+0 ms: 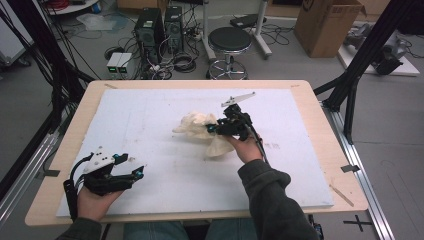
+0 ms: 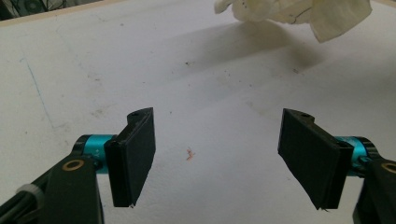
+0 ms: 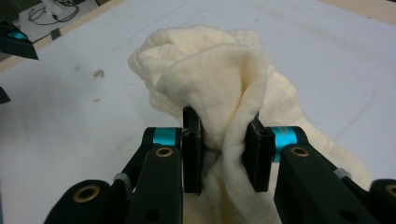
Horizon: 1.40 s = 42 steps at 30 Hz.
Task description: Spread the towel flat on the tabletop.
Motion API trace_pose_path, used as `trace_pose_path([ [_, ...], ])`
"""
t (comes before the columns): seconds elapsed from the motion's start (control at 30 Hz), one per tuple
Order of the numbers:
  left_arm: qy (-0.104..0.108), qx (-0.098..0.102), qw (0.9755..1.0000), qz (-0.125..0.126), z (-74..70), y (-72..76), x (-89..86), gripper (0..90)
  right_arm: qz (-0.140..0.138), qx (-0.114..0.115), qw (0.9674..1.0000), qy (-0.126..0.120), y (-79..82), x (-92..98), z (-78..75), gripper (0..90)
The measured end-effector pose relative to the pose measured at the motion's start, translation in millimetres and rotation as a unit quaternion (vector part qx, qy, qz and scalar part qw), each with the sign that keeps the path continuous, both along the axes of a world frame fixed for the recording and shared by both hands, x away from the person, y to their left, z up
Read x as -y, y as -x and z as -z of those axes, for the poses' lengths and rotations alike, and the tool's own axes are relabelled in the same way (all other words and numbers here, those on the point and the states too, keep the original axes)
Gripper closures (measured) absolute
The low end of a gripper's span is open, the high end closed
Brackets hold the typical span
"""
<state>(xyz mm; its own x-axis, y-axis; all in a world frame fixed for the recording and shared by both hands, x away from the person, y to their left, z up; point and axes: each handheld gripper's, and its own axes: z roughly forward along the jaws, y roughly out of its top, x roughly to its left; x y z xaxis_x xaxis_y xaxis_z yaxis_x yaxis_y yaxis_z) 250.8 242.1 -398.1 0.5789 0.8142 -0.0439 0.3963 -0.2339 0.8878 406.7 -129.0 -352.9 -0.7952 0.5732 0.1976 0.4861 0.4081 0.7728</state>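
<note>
Right gripper (image 3: 223,156) is clamped on a bunched fold of the cream cloth (image 3: 210,84), pinch sits mid-fabric with cloth spilling both sides of the jaws. Cloth hangs crumpled near the middle of the white board (image 1: 150,165), partly lifted off it. Left gripper (image 2: 224,158) rests near the board's front-left corner, jaws wide apart with nothing between them, well apart from the cloth. To spread it well: raise enough to free a hanging edge, then bring the left in on a corner, not the bulk.
</note>
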Motion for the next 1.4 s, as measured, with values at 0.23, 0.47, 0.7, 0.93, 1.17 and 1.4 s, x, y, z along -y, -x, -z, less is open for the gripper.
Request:
trace_pose_path([
  [0.23,0.002,0.003,1.0000,0.002,-0.9,0.3,-1.2,28.1,-0.018,-0.010,0.9996,0.020,1.1,-45.0,17.3,70.2],
  [0.47,0.005,0.002,1.0000,0.002,-1.2,0.7,-2.1,28.1,0.001,-0.038,0.9970,0.067,-9.2,-72.6,54.3,65.2],
  [0.7,0.006,0.001,1.0000,0.006,-0.2,-0.9,-0.9,28.0,-0.002,-0.028,0.9976,0.063,-10.1,-70.8,52.6,42.6],
  [0.93,0.002,-0.001,0.9999,0.010,0.0,-1.9,3.4,28.1,-0.003,-0.003,0.9994,0.035,-3.7,-44.8,28.9,30.3],
  [1.17,0.000,-0.001,0.9999,0.010,0.3,-2.3,5.0,28.1,-0.024,0.025,0.9984,0.044,19.5,-23.9,23.6,39.0],
  [1.4,0.001,0.001,0.9999,0.011,0.1,-2.6,7.5,28.4,-0.045,0.025,0.9972,0.055,44.6,-11.9,36.0,45.9],
])
